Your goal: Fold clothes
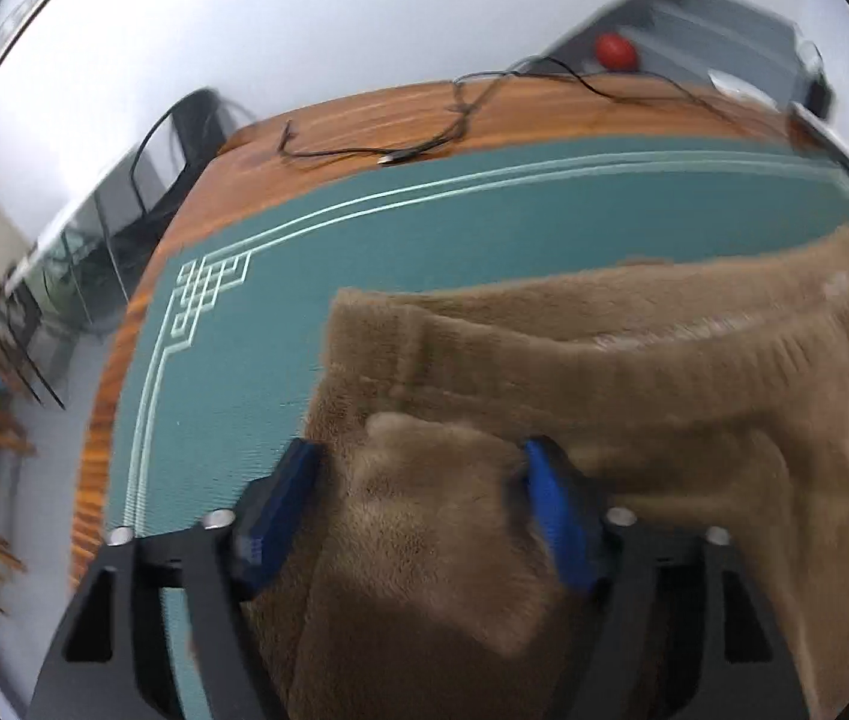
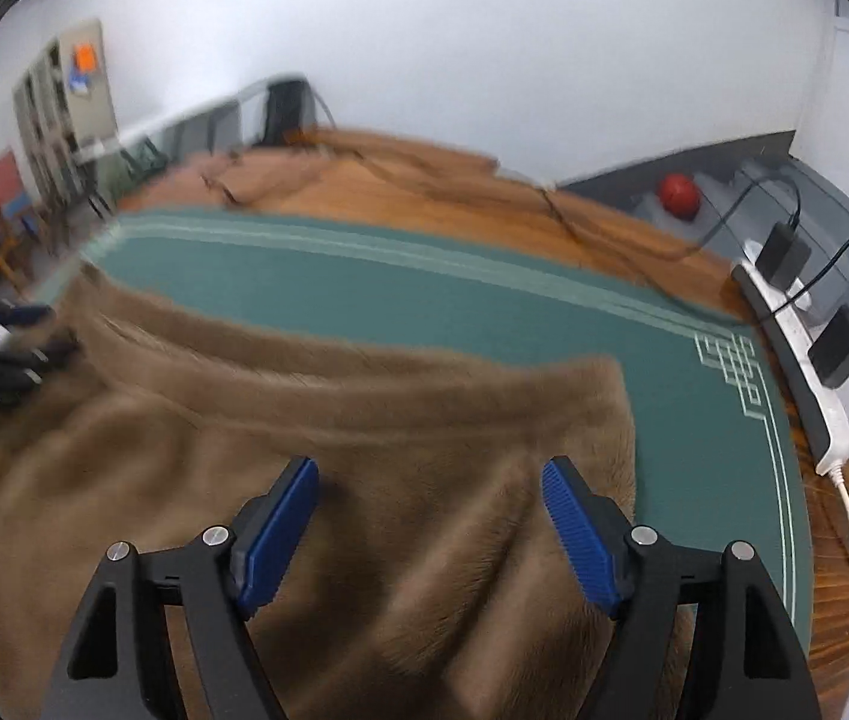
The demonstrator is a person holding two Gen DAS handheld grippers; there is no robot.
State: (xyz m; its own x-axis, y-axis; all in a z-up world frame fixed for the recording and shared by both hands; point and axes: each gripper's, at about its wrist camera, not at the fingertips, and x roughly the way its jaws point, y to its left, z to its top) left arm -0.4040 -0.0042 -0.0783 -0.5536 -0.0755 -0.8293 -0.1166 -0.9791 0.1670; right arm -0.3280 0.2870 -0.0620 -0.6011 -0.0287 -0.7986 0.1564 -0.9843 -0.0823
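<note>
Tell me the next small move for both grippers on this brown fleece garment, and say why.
Probably lift both grippers clear and go for the next edge to fold. The left gripper and right gripper stand with jaws wide, pressing nothing, over the brown fleece garment, which already lies doubled over on the green mat, so this fold looks released.

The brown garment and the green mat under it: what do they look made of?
The brown garment looks like plush fleece or faux fur: matte, with a fuzzy nap, soft rounded folds and a ribbed band. The green mat looks like a flat woven or felt-like cloth, matte, with fine ribbing and pale printed or stitched border lines. Blur leaves the exact fibres open.
</note>
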